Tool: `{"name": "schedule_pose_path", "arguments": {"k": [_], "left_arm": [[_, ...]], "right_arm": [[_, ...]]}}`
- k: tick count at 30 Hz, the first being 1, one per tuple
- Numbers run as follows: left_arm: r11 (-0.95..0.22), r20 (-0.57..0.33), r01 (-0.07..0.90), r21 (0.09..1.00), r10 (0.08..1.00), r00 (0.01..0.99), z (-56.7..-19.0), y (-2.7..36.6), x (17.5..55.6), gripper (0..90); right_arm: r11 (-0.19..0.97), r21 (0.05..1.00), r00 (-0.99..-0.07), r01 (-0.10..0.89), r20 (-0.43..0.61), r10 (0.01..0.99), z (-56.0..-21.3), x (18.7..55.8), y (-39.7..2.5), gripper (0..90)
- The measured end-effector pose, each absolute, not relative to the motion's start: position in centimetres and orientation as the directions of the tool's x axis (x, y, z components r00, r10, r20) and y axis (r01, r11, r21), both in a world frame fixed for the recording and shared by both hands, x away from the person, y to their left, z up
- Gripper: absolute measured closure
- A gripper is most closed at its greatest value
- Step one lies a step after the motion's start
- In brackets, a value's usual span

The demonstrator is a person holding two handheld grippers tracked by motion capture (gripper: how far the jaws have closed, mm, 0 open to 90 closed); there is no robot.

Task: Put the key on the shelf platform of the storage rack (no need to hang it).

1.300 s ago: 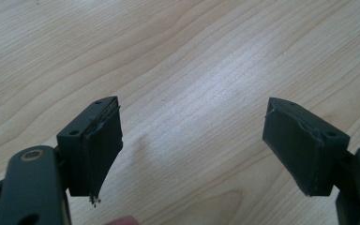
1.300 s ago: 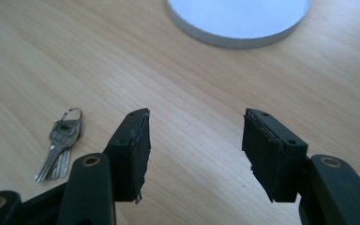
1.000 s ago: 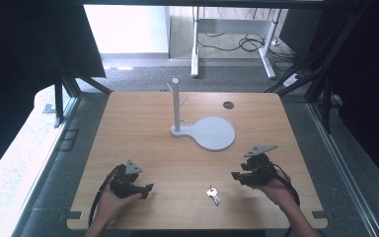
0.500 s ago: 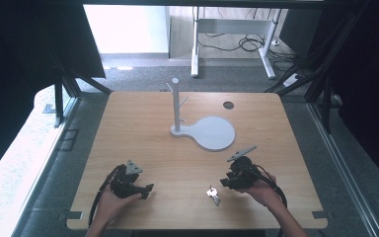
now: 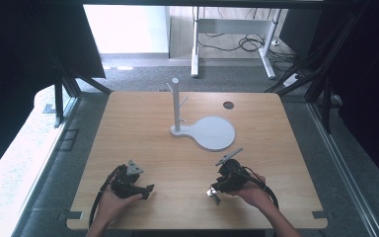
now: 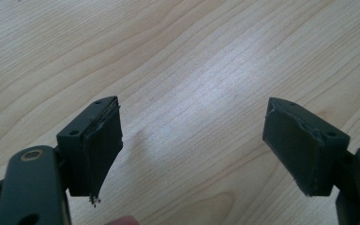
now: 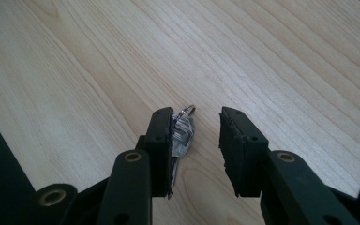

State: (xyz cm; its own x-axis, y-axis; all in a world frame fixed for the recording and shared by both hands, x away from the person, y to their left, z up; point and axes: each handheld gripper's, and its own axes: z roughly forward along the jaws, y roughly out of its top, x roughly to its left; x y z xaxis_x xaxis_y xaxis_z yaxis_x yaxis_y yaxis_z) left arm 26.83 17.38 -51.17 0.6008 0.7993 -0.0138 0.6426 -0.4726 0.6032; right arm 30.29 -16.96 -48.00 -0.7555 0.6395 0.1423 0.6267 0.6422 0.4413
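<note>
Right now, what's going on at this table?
A person holds a two-jaw gripper in each hand over a wooden table. The right gripper is down at a bunch of keys, jaws open with the keys between them, against one jaw. The left gripper is open over bare wood. A white peg stand sits farther back.

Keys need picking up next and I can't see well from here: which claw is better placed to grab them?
Right. The right claw is open with the keys between its jaws, against one of them. The left claw is open over bare table, off to the side.
</note>
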Motion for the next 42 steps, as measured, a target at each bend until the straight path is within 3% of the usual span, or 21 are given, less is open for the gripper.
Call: {"name": "schedule_pose_path", "arguments": {"k": [42], "left_arm": [[-0.473,-0.019,0.643,0.602,0.797,0.603,-51.1,17.5,26.9,20.4]], "right_arm": [[0.685,0.336,-0.759,0.646,0.191,0.622,-49.2,31.5,-14.1,74.8]]}}
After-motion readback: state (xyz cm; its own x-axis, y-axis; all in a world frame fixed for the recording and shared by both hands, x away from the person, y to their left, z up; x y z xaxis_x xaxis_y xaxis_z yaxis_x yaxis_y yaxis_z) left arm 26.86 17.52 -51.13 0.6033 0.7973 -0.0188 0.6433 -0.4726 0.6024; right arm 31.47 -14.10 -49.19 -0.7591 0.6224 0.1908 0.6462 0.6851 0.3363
